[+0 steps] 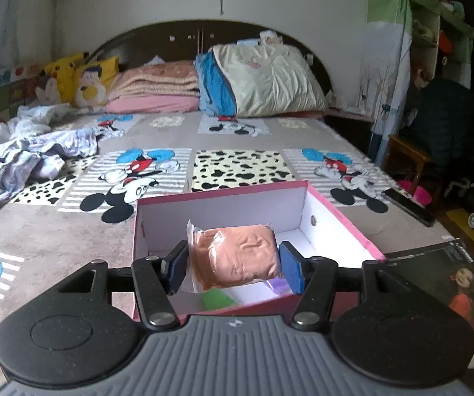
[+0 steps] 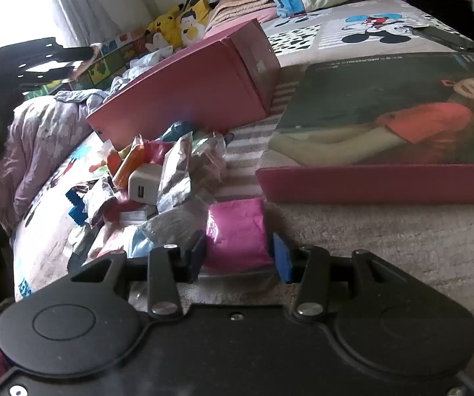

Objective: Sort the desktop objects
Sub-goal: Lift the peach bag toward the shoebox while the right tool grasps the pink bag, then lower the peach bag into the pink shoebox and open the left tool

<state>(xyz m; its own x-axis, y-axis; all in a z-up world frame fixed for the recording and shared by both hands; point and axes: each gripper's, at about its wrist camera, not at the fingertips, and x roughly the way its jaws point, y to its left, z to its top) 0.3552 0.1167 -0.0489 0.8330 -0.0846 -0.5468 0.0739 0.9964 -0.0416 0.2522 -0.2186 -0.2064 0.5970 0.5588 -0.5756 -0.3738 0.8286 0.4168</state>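
1. Left gripper [image 1: 233, 265] grips a brown block of clay in a clear plastic bag [image 1: 237, 257] between its blue pads, held over the open pink cardboard box with white inside [image 1: 342, 224].
2. That step looks like the drop-off: the next move calls for opening the jaws so the packet falls inside, beside the green and purple items at the bottom.
3. Right gripper [image 2: 238, 255] straddles a magenta clay packet [image 2: 237, 231] lying on the bedspread; whether the pads press it cannot be told.
4. More packets and a white plug-in charger [image 2: 142, 186] wait in the pile to the left.
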